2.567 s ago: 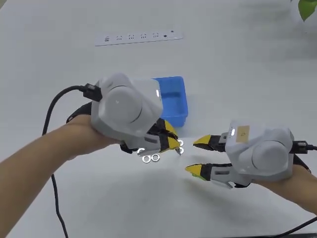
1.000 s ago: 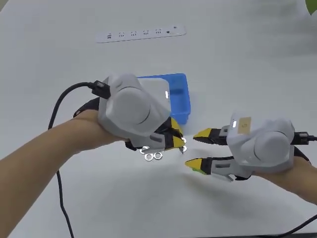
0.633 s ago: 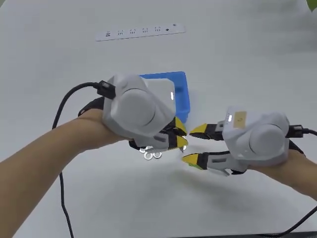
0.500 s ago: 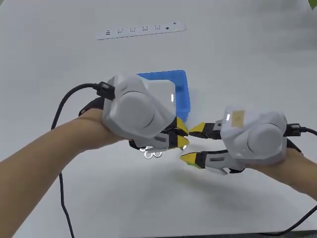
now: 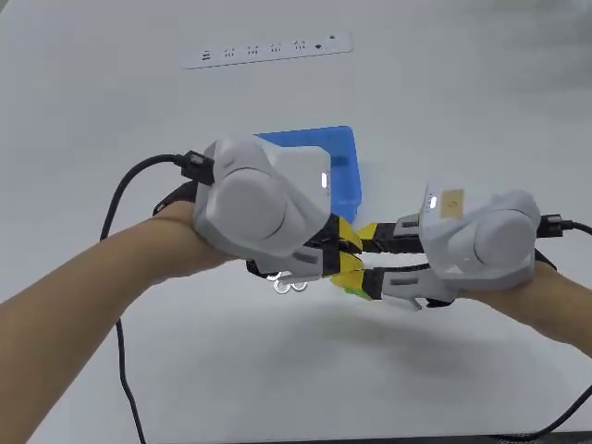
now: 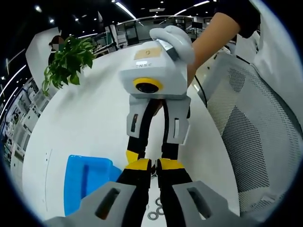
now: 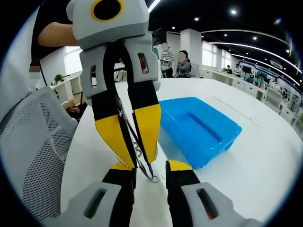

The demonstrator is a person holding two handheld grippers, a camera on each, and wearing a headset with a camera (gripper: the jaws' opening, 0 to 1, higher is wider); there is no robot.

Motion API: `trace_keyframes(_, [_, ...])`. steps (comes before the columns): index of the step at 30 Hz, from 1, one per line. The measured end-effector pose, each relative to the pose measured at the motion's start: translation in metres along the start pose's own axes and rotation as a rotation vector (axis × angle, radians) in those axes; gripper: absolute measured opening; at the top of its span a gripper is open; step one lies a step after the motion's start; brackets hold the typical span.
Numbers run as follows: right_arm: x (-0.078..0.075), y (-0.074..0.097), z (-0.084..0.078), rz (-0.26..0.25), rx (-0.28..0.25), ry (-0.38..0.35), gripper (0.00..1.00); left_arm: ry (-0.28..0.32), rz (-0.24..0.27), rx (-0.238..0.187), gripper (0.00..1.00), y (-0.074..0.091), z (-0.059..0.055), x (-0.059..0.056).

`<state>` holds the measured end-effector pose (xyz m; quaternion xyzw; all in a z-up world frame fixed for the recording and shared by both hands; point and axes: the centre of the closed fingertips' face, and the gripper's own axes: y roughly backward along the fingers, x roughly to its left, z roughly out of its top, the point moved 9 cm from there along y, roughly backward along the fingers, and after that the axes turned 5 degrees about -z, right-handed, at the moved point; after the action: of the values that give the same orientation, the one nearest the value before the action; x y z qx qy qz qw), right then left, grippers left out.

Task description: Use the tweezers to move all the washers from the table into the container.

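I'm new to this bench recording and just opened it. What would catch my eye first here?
The left hand-held gripper and right hand-held gripper, grey with yellow-tipped jaws, meet nose to nose, centre of the head view. The left one pinches thin black tweezers whose tips reach a small silver metal washer. Just behind sits a bright blue plastic container.

no legible text, tan label (image 6: 148,53) too blurred
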<state>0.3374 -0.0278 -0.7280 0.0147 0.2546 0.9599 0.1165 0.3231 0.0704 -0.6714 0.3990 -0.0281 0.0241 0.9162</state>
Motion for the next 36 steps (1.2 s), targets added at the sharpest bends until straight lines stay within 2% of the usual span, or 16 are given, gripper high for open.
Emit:
trace_keyframes(2, [0.000, 0.000, 0.001, 0.019, -0.010, 0.003, 0.21, 0.002, 0.000, -0.002, 0.09, 0.000, 0.000, 0.001])
trace_keyframes(7, [0.006, -0.001, 0.004, 0.038, -0.012, 0.075, 0.12, -0.001, 0.001, 0.002, 0.09, 0.000, 0.001, 0.003])
trace_keyframes(9, [0.008, -0.002, 0.004, 0.023, -0.009, 0.100, 0.12, -0.010, -0.002, 0.006, 0.09, 0.000, 0.001, 0.003])
trace_keyframes(16, [0.009, -0.002, 0.004, 0.003, -0.023, 0.103, 0.09, -0.001, 0.004, 0.002, 0.08, 0.002, 0.000, 0.003])
trace_keyframes(27, [0.010, -0.003, 0.005, 0.011, -0.020, 0.103, 0.09, -0.004, -0.001, 0.001, 0.08, 0.003, -0.001, 0.001])
trace_keyframes(36, [0.013, -0.003, 0.008, 0.018, -0.030, 0.097, 0.08, 0.037, 0.006, -0.043, 0.09, 0.009, -0.001, -0.002])
